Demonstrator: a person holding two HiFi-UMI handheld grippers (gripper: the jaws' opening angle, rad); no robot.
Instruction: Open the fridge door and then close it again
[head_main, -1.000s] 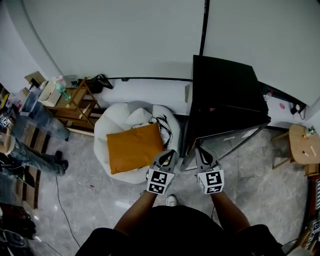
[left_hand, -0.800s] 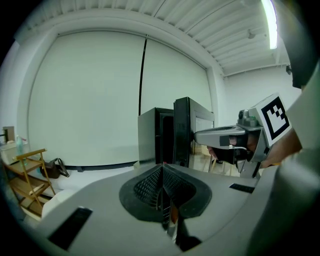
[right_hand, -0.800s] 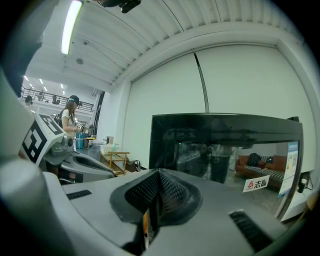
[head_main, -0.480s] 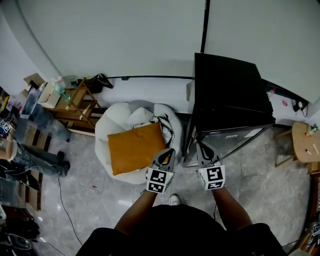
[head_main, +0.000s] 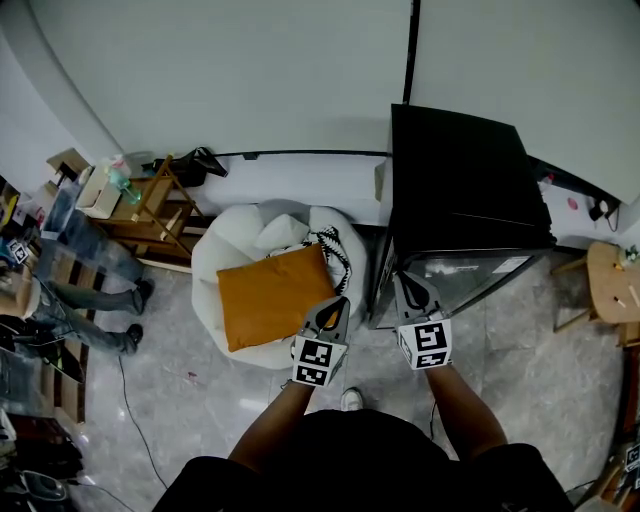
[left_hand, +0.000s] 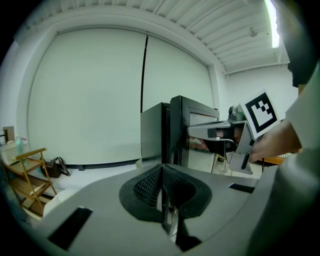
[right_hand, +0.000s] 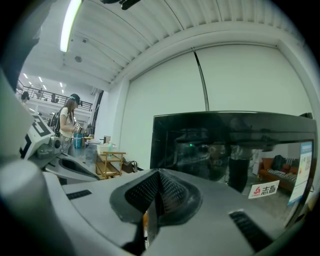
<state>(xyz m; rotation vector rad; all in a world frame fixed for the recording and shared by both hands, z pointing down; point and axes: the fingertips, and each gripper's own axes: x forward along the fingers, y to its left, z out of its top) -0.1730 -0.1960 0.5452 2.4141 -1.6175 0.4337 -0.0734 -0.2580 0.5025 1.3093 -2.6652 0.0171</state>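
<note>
A black fridge (head_main: 455, 180) stands against the white wall, and its glass door (head_main: 470, 275) hangs slightly ajar, hinged on the right. My right gripper (head_main: 413, 292) is shut, with its tips at the door's free left edge; I cannot tell whether they touch it. In the right gripper view the glass door (right_hand: 225, 150) fills the space just past the shut gripper (right_hand: 159, 175). My left gripper (head_main: 332, 312) is shut and empty, left of the fridge and over the beanbag's edge. The left gripper view shows the shut left gripper (left_hand: 162, 172), the fridge (left_hand: 155, 135) and the right gripper (left_hand: 220, 142) at the door.
A white beanbag (head_main: 240, 250) with an orange cushion (head_main: 275, 295) lies left of the fridge. A wooden rack (head_main: 150, 205) stands at the far left, near a person (head_main: 80, 260). A round wooden stool (head_main: 610, 285) is at the right. A cable (head_main: 130, 420) lies on the floor.
The glass door has swung in toward the fridge body. My right gripper has moved forward along with its edge. The left gripper has shifted only a little.
</note>
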